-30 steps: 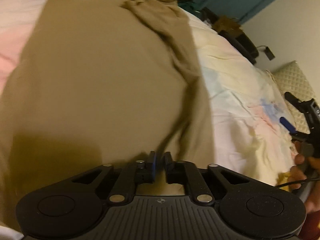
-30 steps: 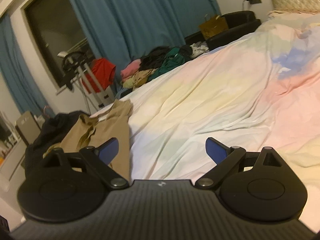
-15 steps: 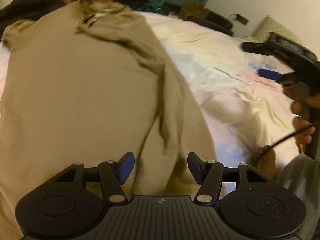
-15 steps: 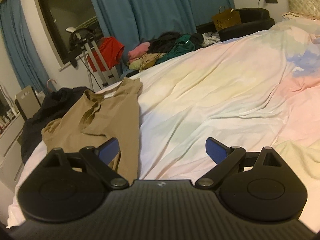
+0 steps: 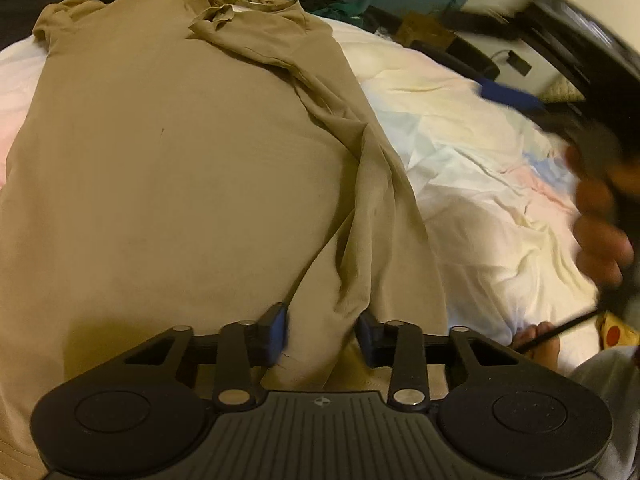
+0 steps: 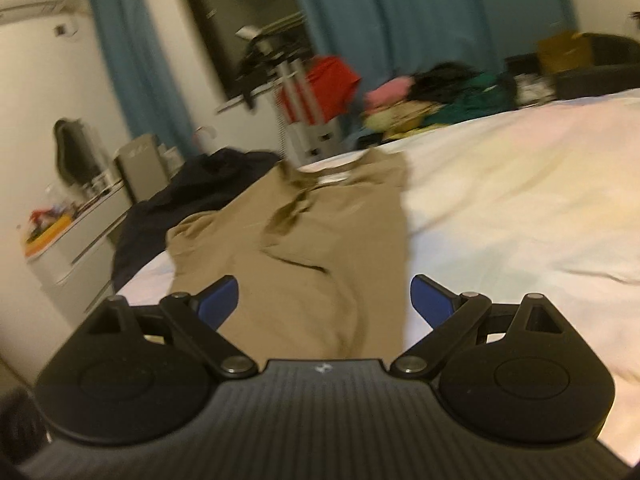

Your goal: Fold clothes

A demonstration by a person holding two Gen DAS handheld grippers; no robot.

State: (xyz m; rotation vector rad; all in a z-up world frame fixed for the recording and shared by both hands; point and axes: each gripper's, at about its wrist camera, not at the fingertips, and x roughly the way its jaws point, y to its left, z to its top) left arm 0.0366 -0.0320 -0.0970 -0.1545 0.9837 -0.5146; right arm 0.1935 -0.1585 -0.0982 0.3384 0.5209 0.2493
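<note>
A tan T-shirt (image 5: 168, 168) lies spread on the bed, collar at the far end, with its right sleeve and side folded inward into a long crease. My left gripper (image 5: 322, 332) is open just above the shirt's near hem, a ridge of fabric between its blue pads without being pinched. The shirt also shows in the right wrist view (image 6: 320, 248). My right gripper (image 6: 324, 300) is wide open and empty, hovering over the shirt's near end. In the left wrist view the right gripper (image 5: 580, 92) is a blur at the right.
The bed has a pale pastel sheet (image 5: 480, 184). A dark garment (image 6: 192, 184) lies at the bed's far left corner. A pile of clothes (image 6: 432, 96) sits beyond the bed before blue curtains (image 6: 420, 12). A white dresser (image 6: 76, 236) stands left.
My left gripper, shut one second ago, has opened and then narrowed around a fabric ridge at the hem. My right gripper has swung left, from over the bare sheet to over the shirt.
</note>
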